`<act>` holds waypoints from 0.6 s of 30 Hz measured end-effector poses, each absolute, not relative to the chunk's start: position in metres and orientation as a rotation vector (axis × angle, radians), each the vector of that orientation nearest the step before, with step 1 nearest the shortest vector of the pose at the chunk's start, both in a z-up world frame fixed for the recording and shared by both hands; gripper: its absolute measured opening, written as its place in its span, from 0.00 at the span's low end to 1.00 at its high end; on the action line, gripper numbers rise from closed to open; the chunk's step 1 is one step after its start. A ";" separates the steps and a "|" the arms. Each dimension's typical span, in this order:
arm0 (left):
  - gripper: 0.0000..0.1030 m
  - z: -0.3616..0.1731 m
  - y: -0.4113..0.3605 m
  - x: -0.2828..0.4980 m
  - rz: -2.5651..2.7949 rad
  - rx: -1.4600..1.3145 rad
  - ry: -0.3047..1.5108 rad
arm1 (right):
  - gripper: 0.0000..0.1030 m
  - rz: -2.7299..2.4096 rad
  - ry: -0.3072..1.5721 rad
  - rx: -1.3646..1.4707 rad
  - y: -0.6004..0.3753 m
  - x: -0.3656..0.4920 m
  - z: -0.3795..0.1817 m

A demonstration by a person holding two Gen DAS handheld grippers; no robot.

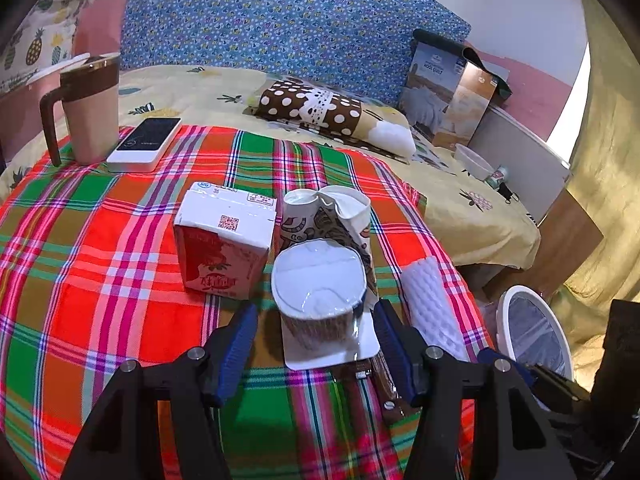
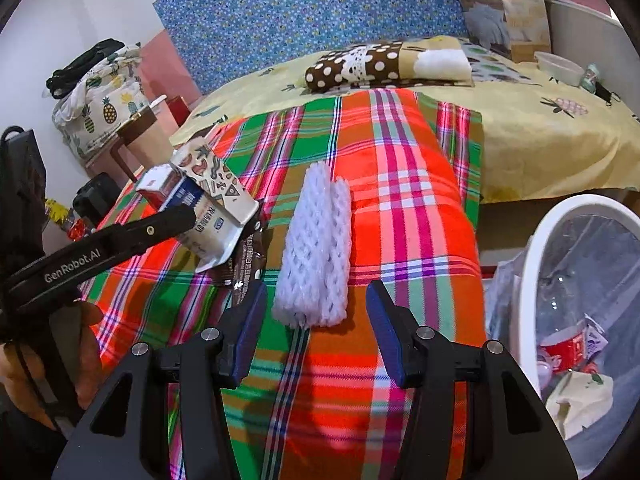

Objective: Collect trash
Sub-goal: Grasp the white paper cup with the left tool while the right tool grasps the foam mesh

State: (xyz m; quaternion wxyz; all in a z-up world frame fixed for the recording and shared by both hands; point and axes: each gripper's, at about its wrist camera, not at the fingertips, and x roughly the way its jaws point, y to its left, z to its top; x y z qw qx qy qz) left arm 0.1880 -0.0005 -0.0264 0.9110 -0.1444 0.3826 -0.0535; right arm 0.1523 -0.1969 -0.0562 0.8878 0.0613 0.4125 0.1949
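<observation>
"GenRobot.AI" stands on the left hand-held gripper (image 2: pixel 176 216); "WOOL QUILT" on the boxed quilt package (image 1: pixel 444 96).

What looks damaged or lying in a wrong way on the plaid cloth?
The patterned paper cup behind the yogurt cup is crushed, its rim folded inward. The yogurt cup lies tipped on its side between the open left gripper fingers. The white foam net lies flat before the open right gripper.
</observation>
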 end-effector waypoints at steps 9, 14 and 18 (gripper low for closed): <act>0.57 -0.031 -0.003 0.201 -0.093 -0.296 0.787 | 0.27 0.411 0.853 0.124 -0.198 0.156 -0.056; 0.48 -0.029 -0.005 0.198 -0.093 -0.285 0.781 | 0.13 0.409 0.834 0.116 -0.200 0.153 -0.051; 0.48 -0.023 -0.007 0.189 -0.094 -0.268 0.764 | 0.12 0.412 0.830 0.111 -0.200 0.152 -0.050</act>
